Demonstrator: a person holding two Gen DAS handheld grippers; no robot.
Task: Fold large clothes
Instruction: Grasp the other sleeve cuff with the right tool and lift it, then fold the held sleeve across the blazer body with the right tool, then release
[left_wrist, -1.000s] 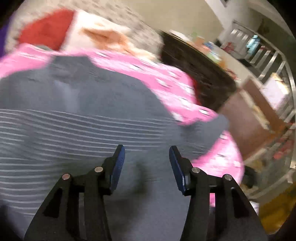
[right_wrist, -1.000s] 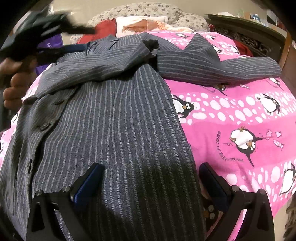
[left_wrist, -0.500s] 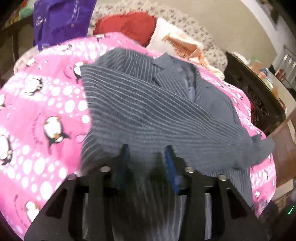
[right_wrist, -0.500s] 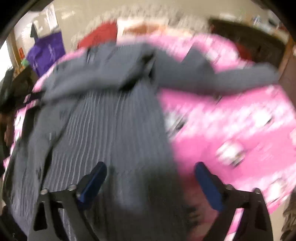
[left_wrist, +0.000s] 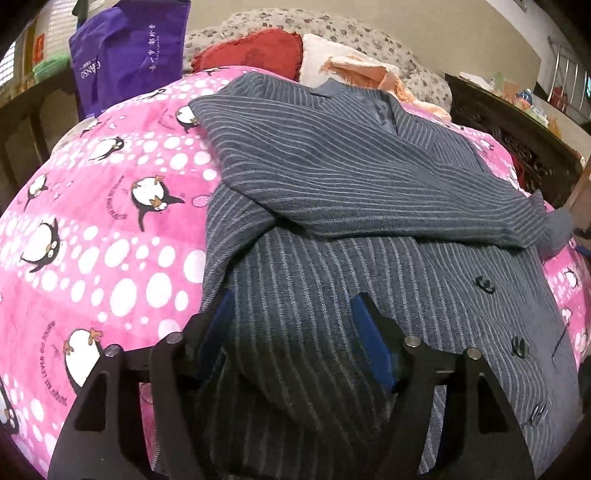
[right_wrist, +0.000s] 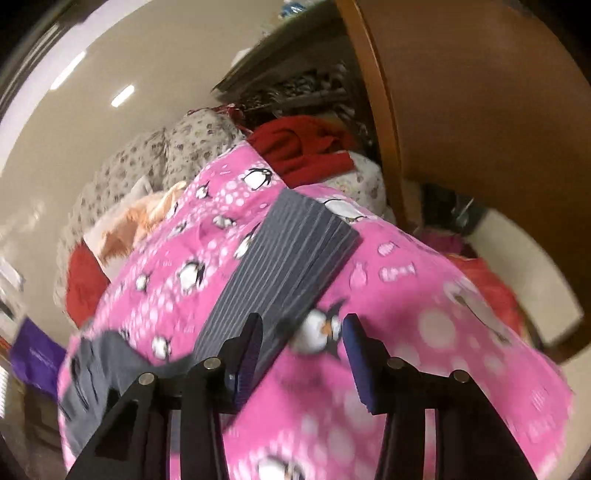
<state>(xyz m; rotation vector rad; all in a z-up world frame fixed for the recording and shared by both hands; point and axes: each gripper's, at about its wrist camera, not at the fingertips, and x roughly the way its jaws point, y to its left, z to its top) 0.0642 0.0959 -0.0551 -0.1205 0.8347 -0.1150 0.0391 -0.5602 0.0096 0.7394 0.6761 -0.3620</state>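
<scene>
A grey pinstriped jacket (left_wrist: 351, 206) lies on a pink penguin blanket (left_wrist: 96, 229), one sleeve folded across its chest. My left gripper (left_wrist: 295, 325) is open, its jaws low over the jacket's left side with the fabric bulging between them. In the right wrist view the other sleeve (right_wrist: 280, 266) lies stretched out flat on the blanket (right_wrist: 424, 332). My right gripper (right_wrist: 303, 354) is open and empty just over the sleeve's near part, beside its edge.
Red cushions (left_wrist: 255, 51) and a spotted pillow (left_wrist: 351, 29) lie at the bed's head. A purple bag (left_wrist: 125, 51) stands at the left. Dark wooden furniture (left_wrist: 517, 129) and a brown wooden panel (right_wrist: 480, 110) border the right side.
My left gripper swung from the chest down to the jacket's left side. My right gripper left the jacket's hem and turned toward the outstretched sleeve on the right, narrowing its jaws.
</scene>
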